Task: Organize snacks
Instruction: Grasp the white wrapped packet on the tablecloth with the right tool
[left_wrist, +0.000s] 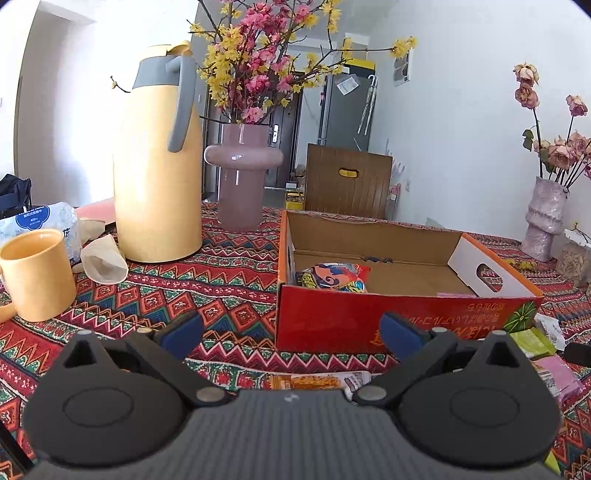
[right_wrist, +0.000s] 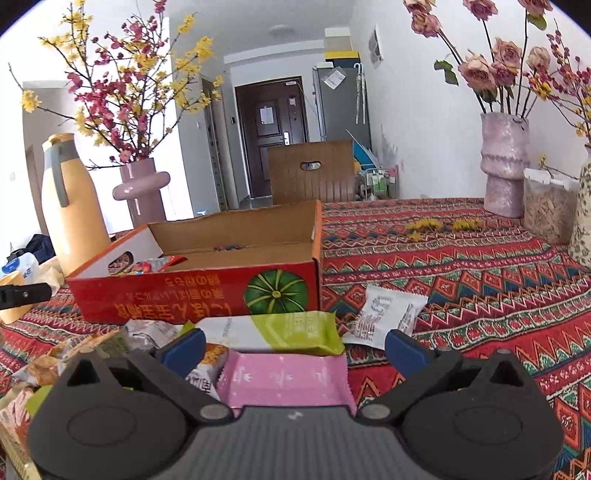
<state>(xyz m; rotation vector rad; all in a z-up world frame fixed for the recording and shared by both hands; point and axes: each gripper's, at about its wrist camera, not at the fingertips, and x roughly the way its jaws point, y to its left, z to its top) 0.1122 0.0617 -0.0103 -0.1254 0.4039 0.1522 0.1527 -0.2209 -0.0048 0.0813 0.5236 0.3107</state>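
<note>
**Patterned table, open box, both claws spread**

Red zigzag tablecloth fills the lower half of both views. In the left wrist view, a yellow mug sits at the far left edge, a tall yellow thermos jug stands just right of it, then a pink vase with blossom branches at upper centre. Right of centre lies the open red cardboard box, a colourful snack bag in its near left corner. The left gripper at bottom centre is spread wide, holding nothing.

In the right wrist view, loose snack packets pile at lower left. The right gripper is spread, a pink packet lying between its fingers, a green-and-white packet just beyond, a white packet to the right.
</note>
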